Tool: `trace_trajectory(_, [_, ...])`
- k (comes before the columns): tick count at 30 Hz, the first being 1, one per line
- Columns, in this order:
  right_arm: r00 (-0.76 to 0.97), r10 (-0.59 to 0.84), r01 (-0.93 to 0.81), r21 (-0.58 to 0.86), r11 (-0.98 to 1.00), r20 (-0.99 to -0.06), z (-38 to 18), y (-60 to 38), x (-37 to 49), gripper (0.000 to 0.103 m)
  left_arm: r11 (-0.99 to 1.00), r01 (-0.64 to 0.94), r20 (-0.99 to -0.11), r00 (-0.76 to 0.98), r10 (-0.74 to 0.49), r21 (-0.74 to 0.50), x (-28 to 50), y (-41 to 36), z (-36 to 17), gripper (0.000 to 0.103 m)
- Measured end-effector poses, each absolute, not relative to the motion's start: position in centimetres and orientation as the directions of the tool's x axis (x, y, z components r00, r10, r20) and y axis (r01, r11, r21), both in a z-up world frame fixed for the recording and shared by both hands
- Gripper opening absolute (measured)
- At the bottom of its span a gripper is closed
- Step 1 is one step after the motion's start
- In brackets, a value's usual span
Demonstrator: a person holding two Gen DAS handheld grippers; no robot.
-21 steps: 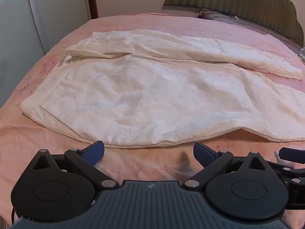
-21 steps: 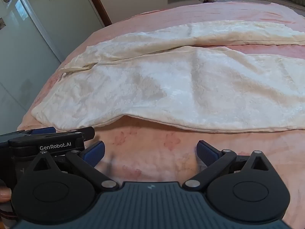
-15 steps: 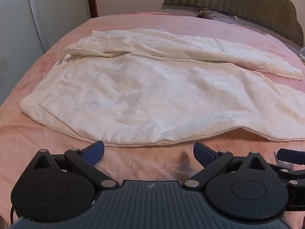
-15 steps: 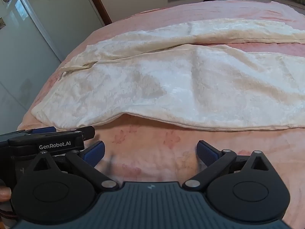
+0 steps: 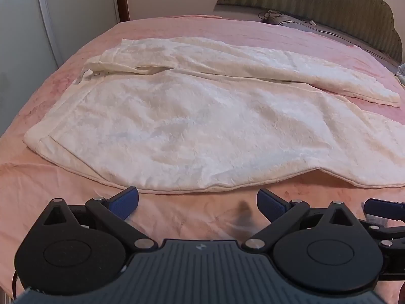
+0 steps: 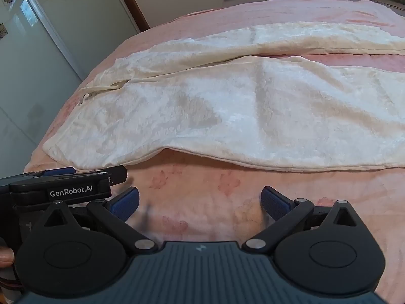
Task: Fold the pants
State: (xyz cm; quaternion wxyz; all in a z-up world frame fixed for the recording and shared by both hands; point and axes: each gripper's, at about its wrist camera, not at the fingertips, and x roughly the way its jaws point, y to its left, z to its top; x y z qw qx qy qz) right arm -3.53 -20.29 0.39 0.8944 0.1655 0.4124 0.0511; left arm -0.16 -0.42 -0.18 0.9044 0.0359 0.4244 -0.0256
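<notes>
While the cream pants (image 5: 192,126) are spread flat on the pink bed (image 5: 50,202), legs parted, no fold is begun. The left gripper (image 5: 197,200) and right gripper (image 6: 200,200) are held wide open, empty, just short of the near edge, which must be pinched next.

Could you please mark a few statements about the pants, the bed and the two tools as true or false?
1. The cream pants lie spread on the pink bedspread. True.
2. The left tool grips the pants. False: it is open and holds nothing, just short of the hem.
3. The right tool is open and empty. True.
4. The pants are already folded into a small square. False: both legs lie stretched out.
5. A headboard stands behind the bed. True.
</notes>
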Motion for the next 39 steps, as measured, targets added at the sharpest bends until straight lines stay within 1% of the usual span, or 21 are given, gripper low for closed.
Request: trace_trajectory(39, [0.651, 0.24, 0.044, 0.352, 0.935, -0.72, -0.09, -20.32, -3.63, 0.103, 0.997, 0.062, -0.784, 0.62, -0.011, 0.036, 0.04, -0.21, -0.7, 0.102])
